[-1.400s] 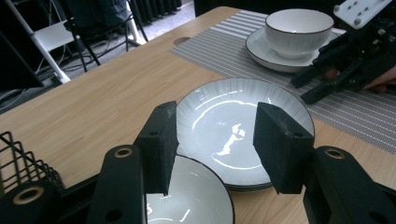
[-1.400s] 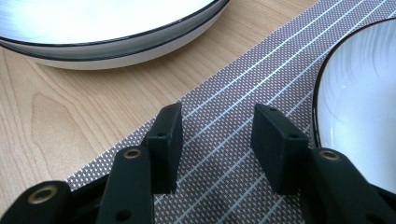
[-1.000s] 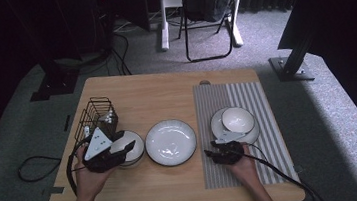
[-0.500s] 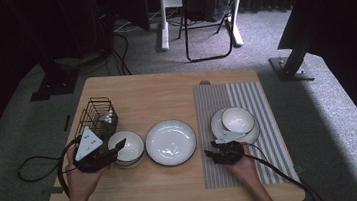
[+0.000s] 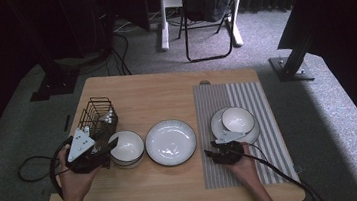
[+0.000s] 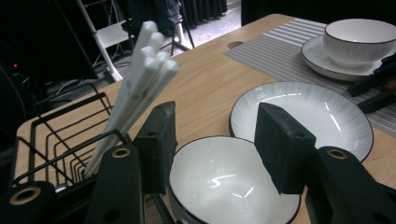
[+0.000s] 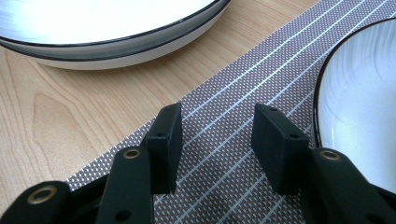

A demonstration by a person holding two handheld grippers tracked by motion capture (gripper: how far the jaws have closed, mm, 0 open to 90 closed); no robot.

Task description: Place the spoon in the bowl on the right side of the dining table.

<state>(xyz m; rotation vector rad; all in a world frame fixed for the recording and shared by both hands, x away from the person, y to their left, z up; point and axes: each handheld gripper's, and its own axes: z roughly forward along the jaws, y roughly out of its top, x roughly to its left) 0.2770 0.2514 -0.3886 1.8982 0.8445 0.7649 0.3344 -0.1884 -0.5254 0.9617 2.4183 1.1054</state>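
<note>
A small white bowl [image 5: 126, 147] with a dark rim stands at the left of the wooden table [image 5: 155, 93]. My left gripper [image 5: 111, 146] is at the bowl's left rim. In the left gripper view its jaws stand open [image 6: 215, 140] above the near part of that bowl [image 6: 233, 186], not pressing on it. A wide white plate [image 5: 171, 141] lies in the middle. On the striped mat [image 5: 259, 97] a second bowl [image 5: 237, 119] sits on a saucer [image 5: 250, 135]. My right gripper [image 5: 211, 150] rests on the mat's left part, open and empty [image 7: 215, 140].
A black wire basket [image 5: 97, 116] with white utensil handles [image 6: 144, 70] stands just behind my left gripper. The wide plate's rim [image 7: 116, 46] and the saucer's rim [image 7: 322, 116] lie close ahead of my right gripper. A folding chair [image 5: 208, 22] stands beyond the table.
My left gripper has drawn back a little to the left, from over the small bowl to its left rim. The right gripper has stayed where it was.
</note>
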